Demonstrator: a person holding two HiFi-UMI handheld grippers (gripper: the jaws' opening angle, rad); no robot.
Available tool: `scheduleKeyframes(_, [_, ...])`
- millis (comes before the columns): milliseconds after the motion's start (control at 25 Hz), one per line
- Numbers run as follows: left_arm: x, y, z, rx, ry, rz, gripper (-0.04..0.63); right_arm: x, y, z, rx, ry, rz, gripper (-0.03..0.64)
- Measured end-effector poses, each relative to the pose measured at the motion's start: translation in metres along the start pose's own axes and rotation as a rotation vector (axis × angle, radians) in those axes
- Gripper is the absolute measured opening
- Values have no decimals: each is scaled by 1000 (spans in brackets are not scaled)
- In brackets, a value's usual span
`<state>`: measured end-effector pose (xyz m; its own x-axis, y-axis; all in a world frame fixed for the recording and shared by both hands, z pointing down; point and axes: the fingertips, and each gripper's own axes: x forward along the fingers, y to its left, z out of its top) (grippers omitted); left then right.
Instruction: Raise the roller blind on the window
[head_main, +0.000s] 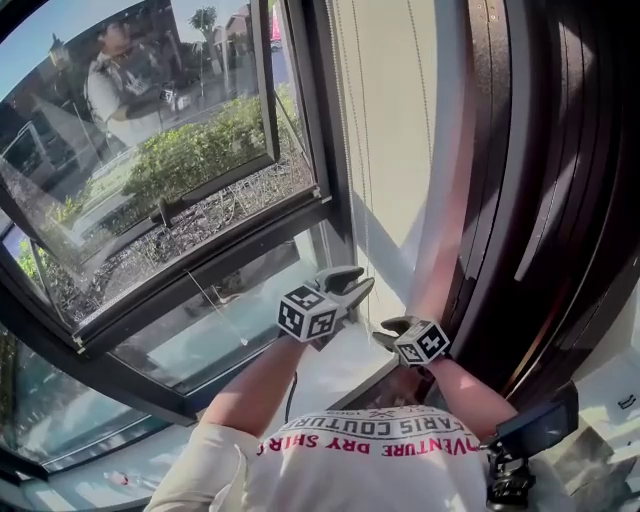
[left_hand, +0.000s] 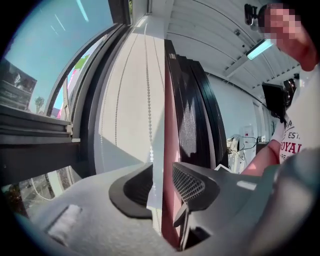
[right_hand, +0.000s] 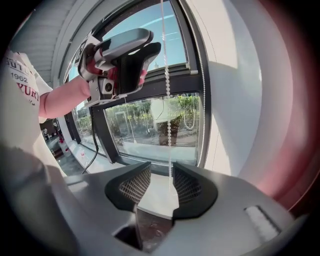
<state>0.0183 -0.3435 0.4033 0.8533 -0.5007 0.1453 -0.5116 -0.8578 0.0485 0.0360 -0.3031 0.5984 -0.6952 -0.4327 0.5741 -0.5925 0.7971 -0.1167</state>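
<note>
Chain (right_hand: 167, 85) hangs free between the released jaws of left gripper (left_hand: 162, 182), higher, and right gripper (right_hand: 161, 182), lower, before the lowered blind (head_main: 385, 120); best, I judge: clench one squarely on beads, pull straight down, then alternate.

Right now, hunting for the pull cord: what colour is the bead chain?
White; the bead chain shows best in the right gripper view.

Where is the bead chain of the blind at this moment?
In the right gripper view the bead chain hangs before the window, beside the left gripper, and runs down between the open jaws of the right gripper.
</note>
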Motion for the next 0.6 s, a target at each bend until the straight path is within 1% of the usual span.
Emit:
scheduleKeyframes(120, [-11, 5, -3, -52, -23, 27, 139, -4, 0, 12, -1, -50, -7, 158])
scheduleKeyframes(200, [-19, 8, -7, -78, -33, 42, 143, -5, 2, 20, -12, -73, 6, 189])
scheduleKeyframes(240, [-22, 6, -12, -93, -36, 41, 143, -7, 6, 21, -15, -82, 16, 215])
scheduleKeyframes(360, [-35, -11, -34, -125, -17, 8, 141, -17, 25, 22, -8, -108, 58, 227])
scheduleKeyframes(400, [-40, -18, -40, -121, -6, -7, 131, -20, 33, 25, -8, -116, 78, 208])
scheduleKeyframes(440, [-46, -23, -45, -111, 3, -14, 92, -23, 42, 29, -10, -124, 97, 146])
scheduleKeyframes(480, [-53, -27, -50, -101, 10, -11, 18, -26, 50, 34, -15, -133, 113, 76])
scheduleKeyframes(520, [-60, -30, -53, -97, 13, -4, 5, -28, 60, 39, -26, -141, 127, 3])
scheduleKeyframes(600, [-71, -39, -60, -108, 12, 6, 5, -31, 79, 44, -58, -144, 157, 5])
